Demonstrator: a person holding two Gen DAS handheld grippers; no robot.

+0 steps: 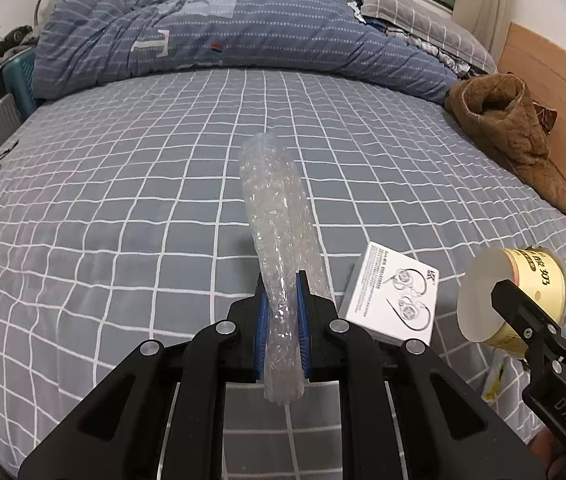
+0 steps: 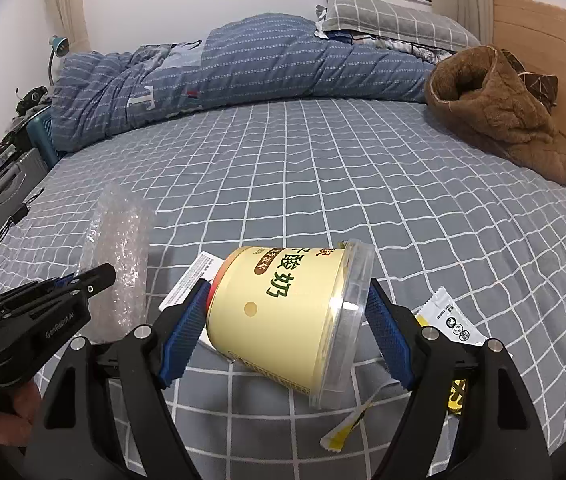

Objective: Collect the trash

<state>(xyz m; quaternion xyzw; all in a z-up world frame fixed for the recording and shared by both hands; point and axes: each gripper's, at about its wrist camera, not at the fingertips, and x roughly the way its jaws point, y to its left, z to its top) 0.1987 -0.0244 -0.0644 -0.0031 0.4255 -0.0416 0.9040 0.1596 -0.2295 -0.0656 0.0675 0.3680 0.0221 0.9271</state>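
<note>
1. The left tool (image 1: 282, 292) is clamped on a roll of bubble wrap (image 1: 275, 216), held above the bed (image 1: 123, 200).
2. The right tool (image 2: 287, 332) grips a yellow yogurt tub (image 2: 283, 312) lying sideways between its pads.
3. A white earphone box (image 1: 393, 300) and a small sachet (image 2: 449, 318) lie on the bed near its front edge.

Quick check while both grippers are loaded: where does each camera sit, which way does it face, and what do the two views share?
Left wrist: sits on the left gripper, looks down its fingers across the bed; the gripper is shut on a bubble wrap roll.
Right wrist: sits on the right gripper, facing the same way; it is shut on a yellow tub; a hand shows lower left.
Shared: bed, blue quilt, brown garment, bubble wrap, tub, white leaflet, each other's gripper.
</note>
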